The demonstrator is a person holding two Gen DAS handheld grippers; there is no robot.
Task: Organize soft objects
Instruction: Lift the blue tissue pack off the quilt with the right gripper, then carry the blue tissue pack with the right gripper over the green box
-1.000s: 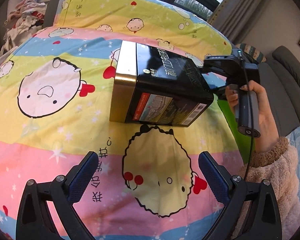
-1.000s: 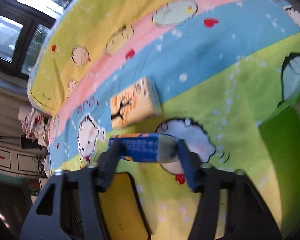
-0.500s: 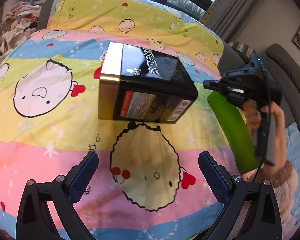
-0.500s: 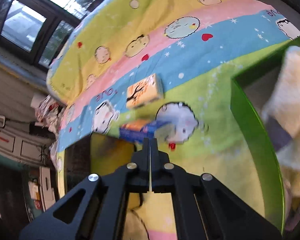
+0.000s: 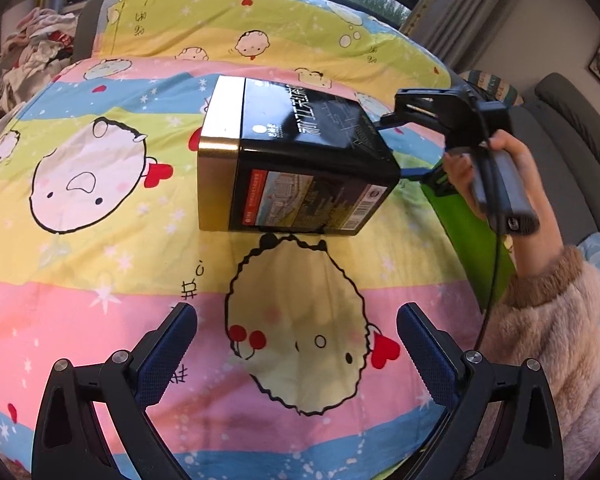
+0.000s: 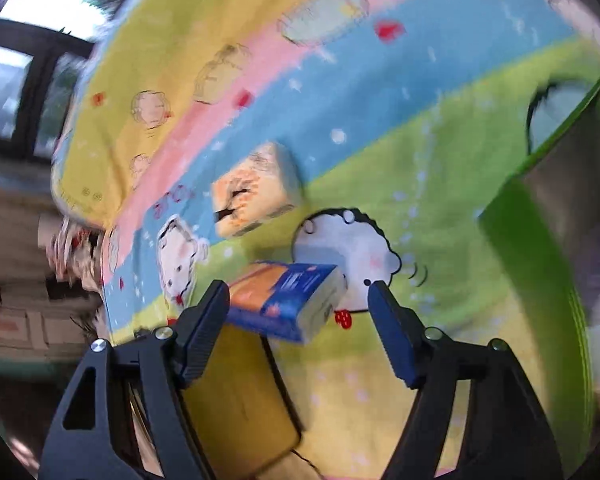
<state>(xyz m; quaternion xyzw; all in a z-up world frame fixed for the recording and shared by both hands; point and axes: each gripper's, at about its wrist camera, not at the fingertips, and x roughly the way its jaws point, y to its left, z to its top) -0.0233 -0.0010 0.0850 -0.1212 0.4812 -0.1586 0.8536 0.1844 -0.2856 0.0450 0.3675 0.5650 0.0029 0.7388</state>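
The blue tissue pack (image 6: 290, 300) lies on the bed quilt (image 6: 380, 128) directly in front of the right tool (image 6: 298, 314), btw its two fingers but not pressed; its long axis runs across the gap, approx. from finger to finger; the jaws are opening, nothing held. The left tool (image 5: 296, 352) is wide and empty, well apart, with the black tin box (image 5: 300, 160) between; so the right hand is nearer.

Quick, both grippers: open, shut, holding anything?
Left gripper: open, empty, above the quilt.
Right gripper: jaws opening around the blue tissue pack, not gripping it.
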